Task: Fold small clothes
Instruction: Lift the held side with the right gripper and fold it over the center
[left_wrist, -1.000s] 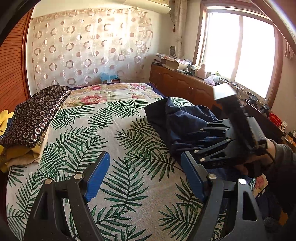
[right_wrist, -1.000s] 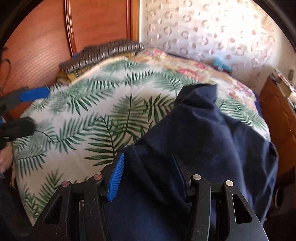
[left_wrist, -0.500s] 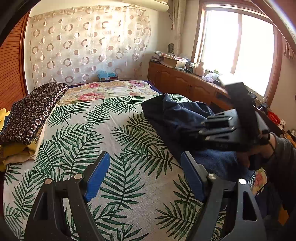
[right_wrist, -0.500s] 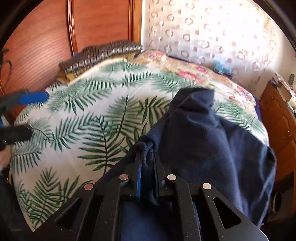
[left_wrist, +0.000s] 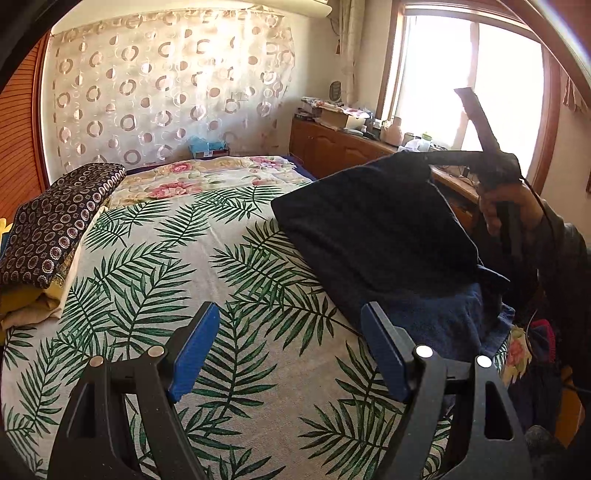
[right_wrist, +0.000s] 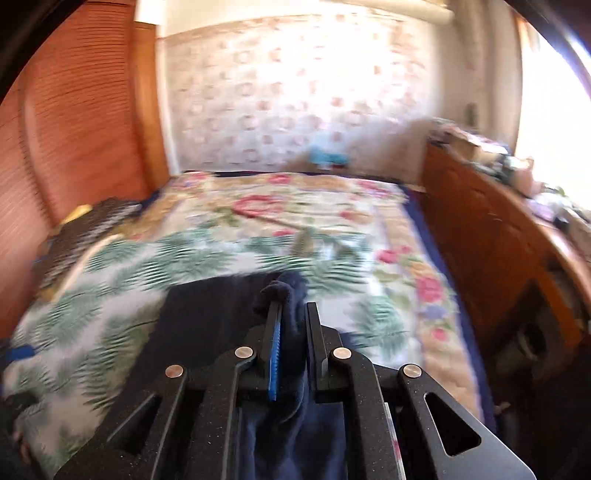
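your right gripper (right_wrist: 291, 328) is clamped on the navy garment (left_wrist: 373, 229), lifting it off the palm-leaf bedspread (left_wrist: 221, 280) | your left gripper (left_wrist: 288, 350) hangs wide open, holding nothing, above the bedspread

We see a navy-blue garment (left_wrist: 373, 221) lying on a white bedspread (left_wrist: 229, 280) printed with green palm fronds; beyond that, a cream quilt (left_wrist: 207, 177) with pink flowers. Our left tongs (left_wrist: 290, 352) are black with blue pads (left_wrist: 192, 350). A dark folded cloth (left_wrist: 55, 214) carries small ring motifs. The curtain (left_wrist: 166, 92) shows brown circles on cream.
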